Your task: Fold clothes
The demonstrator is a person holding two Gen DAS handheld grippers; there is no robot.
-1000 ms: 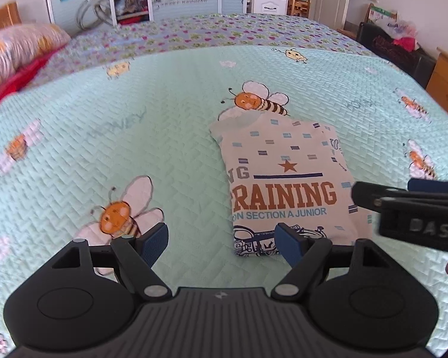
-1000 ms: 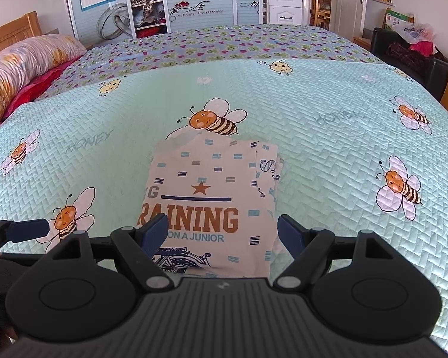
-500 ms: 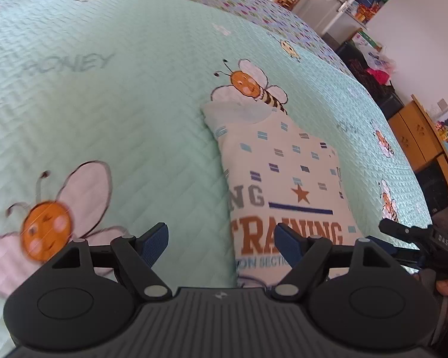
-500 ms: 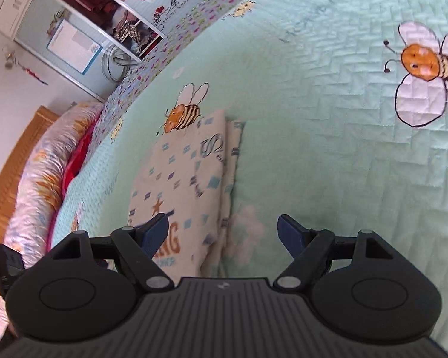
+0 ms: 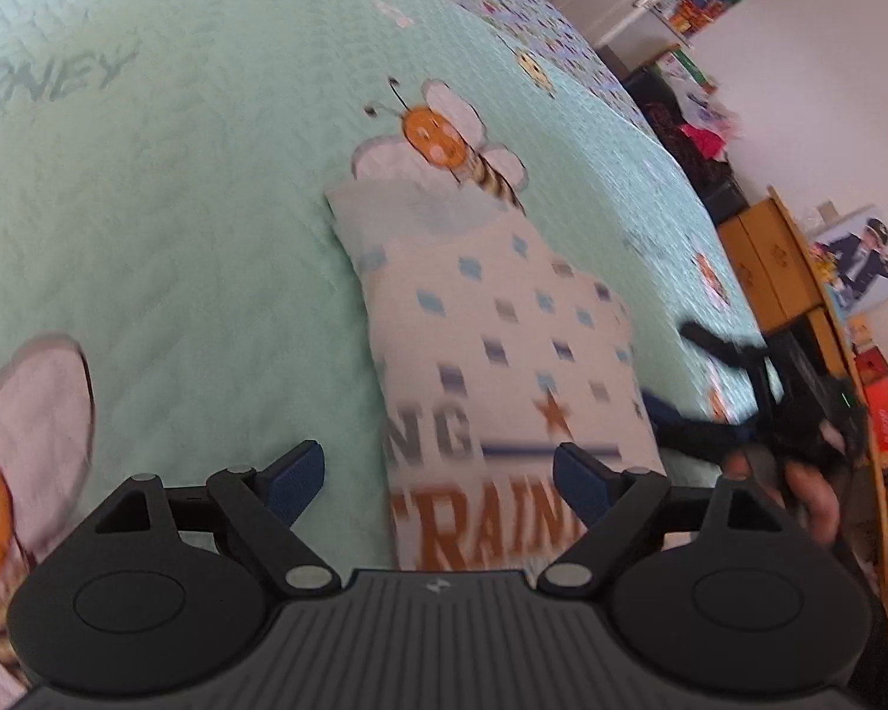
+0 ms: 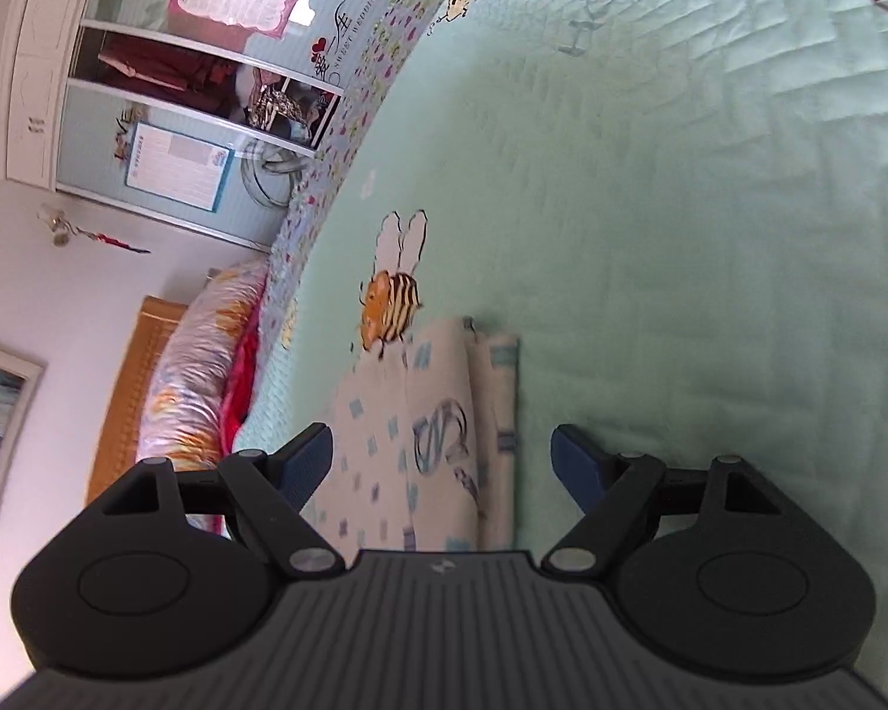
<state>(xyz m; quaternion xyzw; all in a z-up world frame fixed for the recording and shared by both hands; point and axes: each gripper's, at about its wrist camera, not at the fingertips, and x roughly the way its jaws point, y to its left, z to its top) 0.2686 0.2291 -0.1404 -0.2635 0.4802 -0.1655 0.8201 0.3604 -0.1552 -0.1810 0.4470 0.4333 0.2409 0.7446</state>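
A folded shirt point(image 5: 503, 355) lies flat on the mint-green bedspread point(image 5: 207, 207), printed side up, in the bedroom where I am running both tools. Its patterned cream cloth carries a star, a blue bar and orange letters that run under my left gripper point(image 5: 438, 476), whose blue-padded fingers stand wide apart with nothing between them; the left pad is over bare quilt and the right over the shirt's print. My right gripper point(image 6: 441, 452) is likewise spread and empty, tilted hard to one side above the shirt's layered side edge point(image 6: 491, 414). From the left wrist view I see that right tool point(image 5: 758, 408) blurred just beyond the shirt's right border, with the person's hand point(image 5: 811, 491) wrapped round it.

The only storage in sight is a wardrobe point(image 6: 166, 89) behind the bed: one open bay holds dark red hanging clothes point(image 6: 166, 68) and, lower, a heap I cannot identify. Posters cover its pale blue doors.

The bedspread is quilted, printed with cartoon bees point(image 5: 444, 136) and the word "HONEY"; one bee sits right at the shirt's far end. A floral pillow point(image 6: 201, 367) rests against a wooden headboard point(image 6: 130, 390). A wooden cabinet point(image 5: 781, 272) and a cluttered corner stand past the bed's far side.
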